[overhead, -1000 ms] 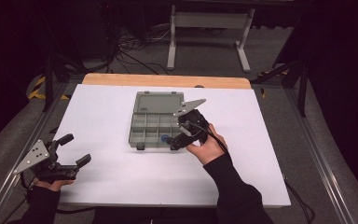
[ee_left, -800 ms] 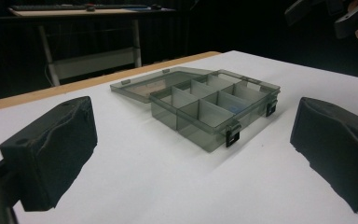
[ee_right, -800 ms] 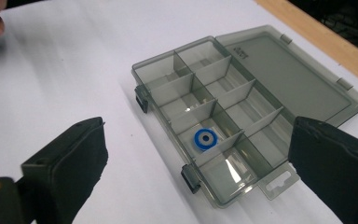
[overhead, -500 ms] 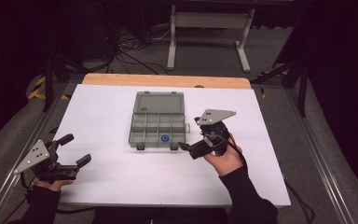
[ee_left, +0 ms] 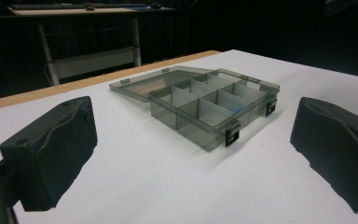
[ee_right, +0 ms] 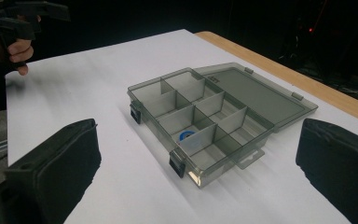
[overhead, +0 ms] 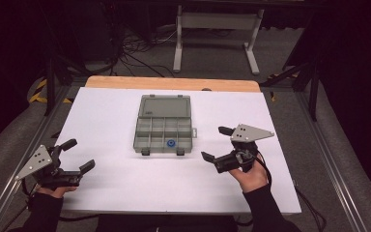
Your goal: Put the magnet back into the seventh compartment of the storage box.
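Organizer box [overhead: 164, 129] is what I'm working around here, one smoky clear plastic case sitting roughly mid-table, a bit toward the far side. Going big to small: one white table [overhead: 116, 193] with a wooden strip along its far edge, then the box, then my two grippers, then the one tiny bit inside the box.

Box is open, with its lid [overhead: 165, 106] folded flat back on the table toward the far edge. From the right gripper view I count eight compartments, two rows of four, split by thin dividers. Seven look bare as far as I can tell. One holds a single small blue round thing [overhead: 170, 143], in the near row, second from the right as the high view shows it. Can't tell what it is exactly, looks ring-ish. Two black latches [ee_right: 177, 164] hang on the near front wall.

Right gripper [overhead: 217, 145] is off to the right of the box, well clear of it, just above the table, pointing left toward the box. Its jaws have just been opening and now stand wide apart, nothing between them.

Left gripper [overhead: 79, 155] sits at the near left corner of the table, well apart from the box. Jaws spread wide there too, nothing in them, and the box shows between them farther off.
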A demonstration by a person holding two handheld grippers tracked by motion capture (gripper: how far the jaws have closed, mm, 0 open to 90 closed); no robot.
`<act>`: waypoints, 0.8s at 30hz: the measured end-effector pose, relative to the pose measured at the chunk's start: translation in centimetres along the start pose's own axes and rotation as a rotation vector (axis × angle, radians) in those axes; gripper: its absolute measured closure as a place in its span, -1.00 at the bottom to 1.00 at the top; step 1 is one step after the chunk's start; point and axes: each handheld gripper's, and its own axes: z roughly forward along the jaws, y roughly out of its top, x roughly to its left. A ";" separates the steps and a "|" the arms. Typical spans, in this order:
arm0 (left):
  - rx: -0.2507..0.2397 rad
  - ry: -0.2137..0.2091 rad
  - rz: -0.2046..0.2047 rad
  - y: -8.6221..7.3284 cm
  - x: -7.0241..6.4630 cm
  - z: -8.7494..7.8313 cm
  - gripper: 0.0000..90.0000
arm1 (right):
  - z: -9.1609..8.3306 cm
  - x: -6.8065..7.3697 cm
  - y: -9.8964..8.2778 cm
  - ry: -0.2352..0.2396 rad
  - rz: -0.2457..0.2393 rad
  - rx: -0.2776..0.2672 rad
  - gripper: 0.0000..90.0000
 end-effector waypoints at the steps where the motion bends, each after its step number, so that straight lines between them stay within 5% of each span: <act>1: 0.000 0.000 0.000 0.0 0.0 0.0 -0.98 | -0.3 0.0 -0.4 -0.002 -0.006 -0.016 -0.99; 11: 0.000 -0.007 -0.002 0.0 0.0 -0.1 -0.98 | -1.8 0.2 -3.4 -0.040 -0.003 -0.089 -0.99; 17: -0.008 -0.006 -0.002 0.1 0.0 -0.1 -0.98 | -2.7 0.3 -5.7 -0.059 -0.013 -0.179 -0.97; 24: -0.015 -0.010 -0.002 0.1 0.0 -0.2 -0.98 | -3.3 -0.2 -7.5 -0.066 -0.013 -0.191 -0.98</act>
